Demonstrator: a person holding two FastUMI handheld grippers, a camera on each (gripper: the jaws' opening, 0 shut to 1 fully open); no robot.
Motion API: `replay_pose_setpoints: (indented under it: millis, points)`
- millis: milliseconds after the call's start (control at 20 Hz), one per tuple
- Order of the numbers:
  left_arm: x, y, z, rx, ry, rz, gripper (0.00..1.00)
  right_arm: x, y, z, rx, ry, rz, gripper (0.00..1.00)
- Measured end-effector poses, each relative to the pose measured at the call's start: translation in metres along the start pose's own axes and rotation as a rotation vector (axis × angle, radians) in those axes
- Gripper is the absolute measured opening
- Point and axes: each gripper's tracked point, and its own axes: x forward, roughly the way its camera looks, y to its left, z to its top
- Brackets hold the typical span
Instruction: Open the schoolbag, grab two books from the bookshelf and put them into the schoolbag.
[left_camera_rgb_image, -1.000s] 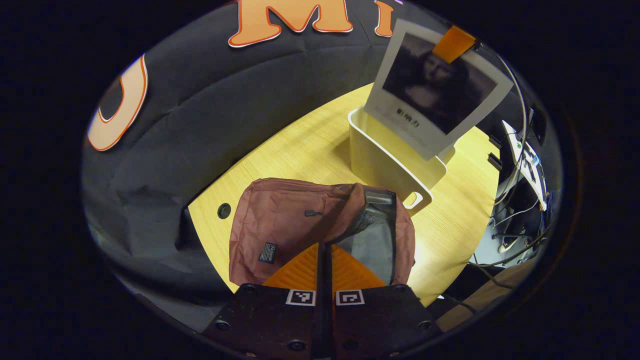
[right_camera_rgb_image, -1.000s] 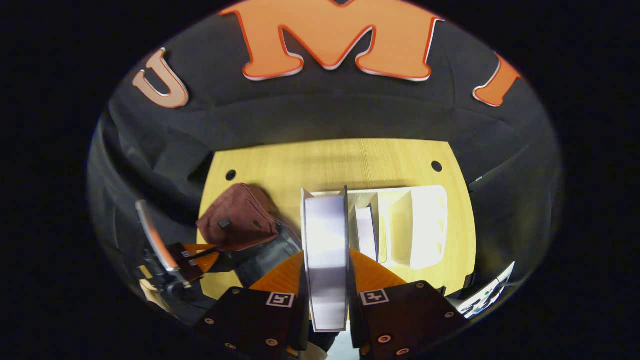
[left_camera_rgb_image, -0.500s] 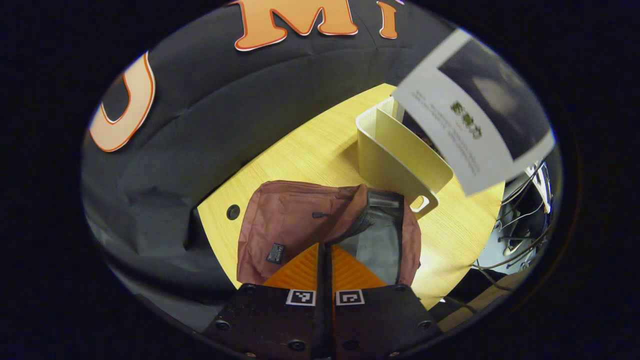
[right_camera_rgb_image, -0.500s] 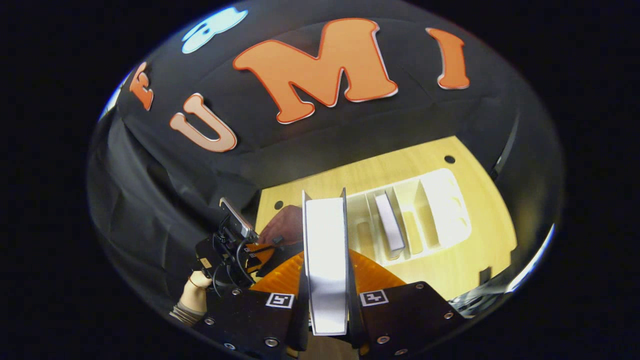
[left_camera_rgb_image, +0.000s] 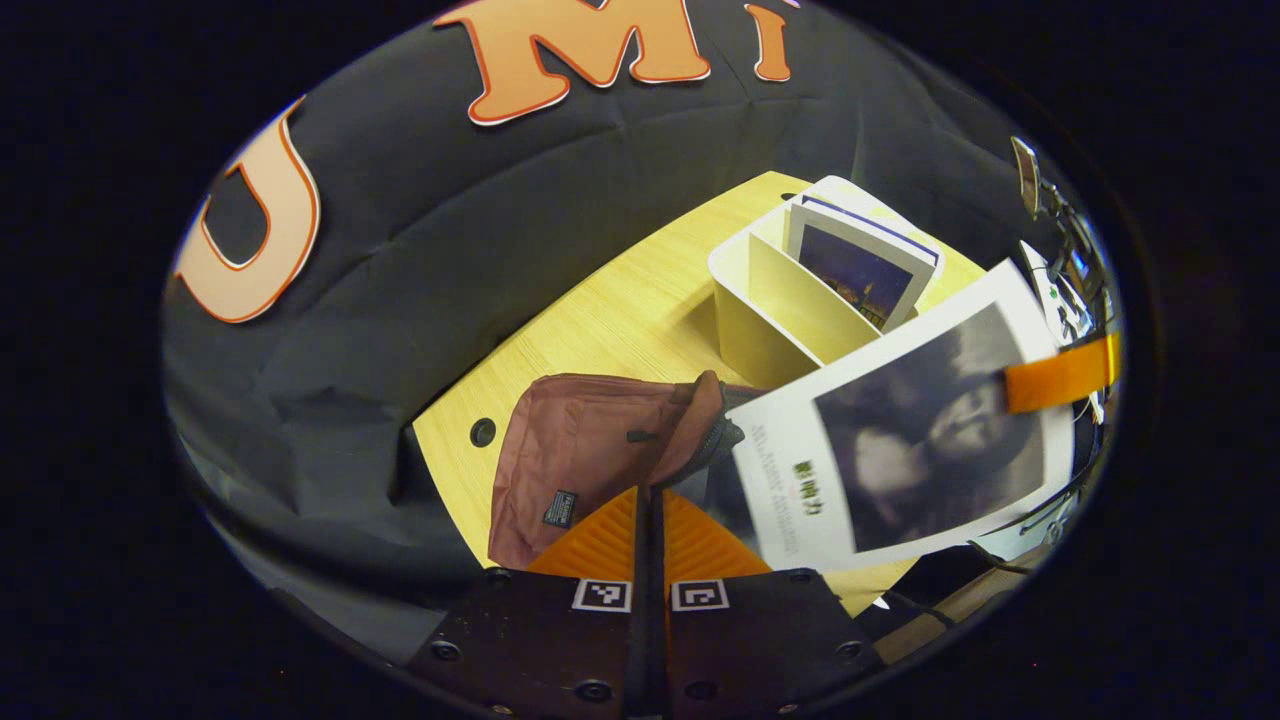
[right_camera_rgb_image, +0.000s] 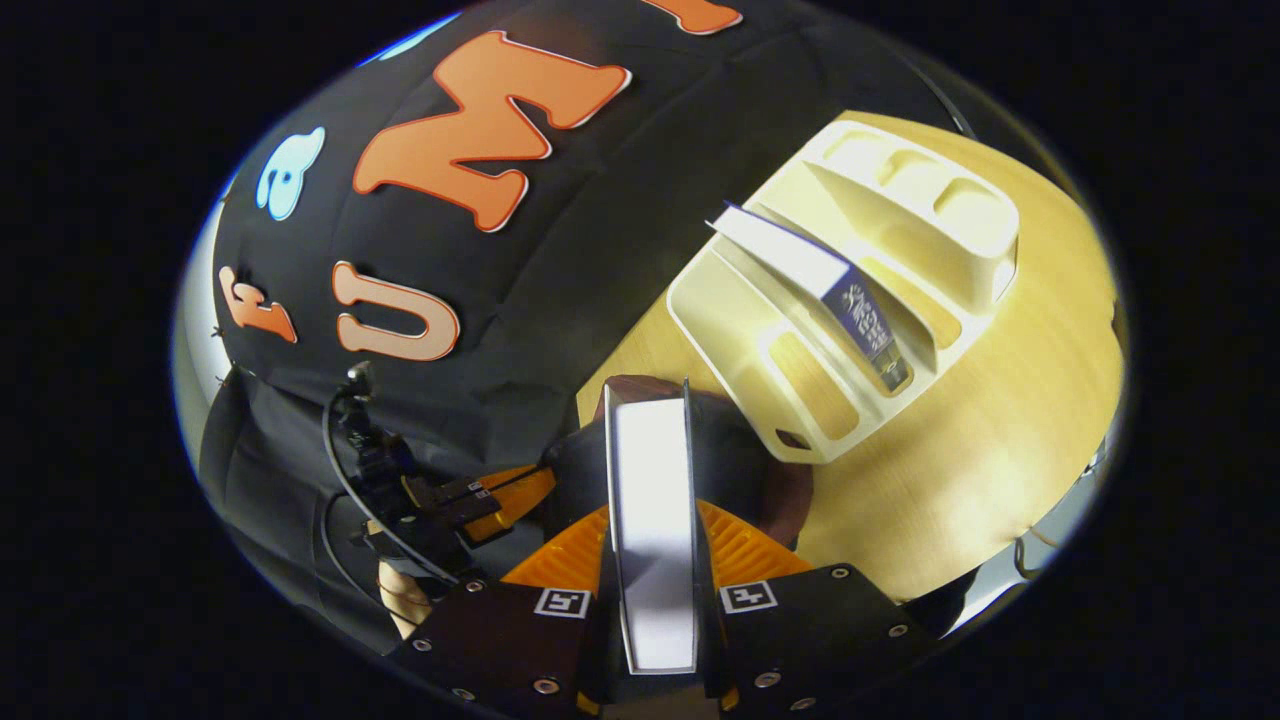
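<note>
left gripper (left_camera_rgb_image: 650, 500): clenched on the lip of the schoolbag (left_camera_rgb_image: 600, 450), fingers pressed together with what looks like the bag's edge between them. My guess is I'm holding the mouth up and open so the book has somewhere to go.

right gripper (right_camera_rgb_image: 650, 520): clamped on the first book (right_camera_rgb_image: 652, 520), spine-edge toward the camera, one finger on each cover. In the left gripper view the same book (left_camera_rgb_image: 900, 440) hangs cover-out right over the bag opening, tilted.

schoolbag: maroon, lying on the wooden counter (left_camera_rgb_image: 620, 310), zip already open and grey lining showing. In the right gripper view its dark mouth (right_camera_rgb_image: 720, 460) sits just under the book's far end.

bookshelf (right_camera_rgb_image: 850, 280): cream desktop organiser with slanted dividers, just beside the bag. Second book (right_camera_rgb_image: 810, 280) leans in a slot, so that one's left for the next trip.

progress: I'd call it bag open, book one about to drop in, book two untouched.

writing: small dark tag (left_camera_rgb_image: 560, 508) sewn on the bag front, too tiny to read. The held book's cover has a greyish portrait photo plus a few printed characters below it, too small for me to read. The shelf book's spine has a pale emblem, also unreadable.
</note>
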Motion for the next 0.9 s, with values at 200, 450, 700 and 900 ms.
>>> replay_pose_setpoints:
  millis: [200, 450, 700, 900]
  points:
    - [-0.013, -0.01, 0.01, 0.011, -0.014, 0.007, 0.01, 0.046, -0.014, -0.019, 0.071, -0.012, -0.023, 0.32]
    - [-0.024, -0.017, 0.018, 0.048, -0.015, 0.025, 0.0, 0.089, -0.004, -0.031, 0.084, -0.023, -0.019, 0.33]
    - [-0.026, -0.024, 0.018, 0.054, -0.023, 0.016, 0.0, 0.12, 0.006, -0.037, 0.08, -0.032, -0.037, 0.33]
    - [-0.027, -0.037, 0.016, 0.081, -0.024, -0.019, 0.01, 0.145, 0.004, -0.036, 0.017, -0.087, -0.095, 0.33]
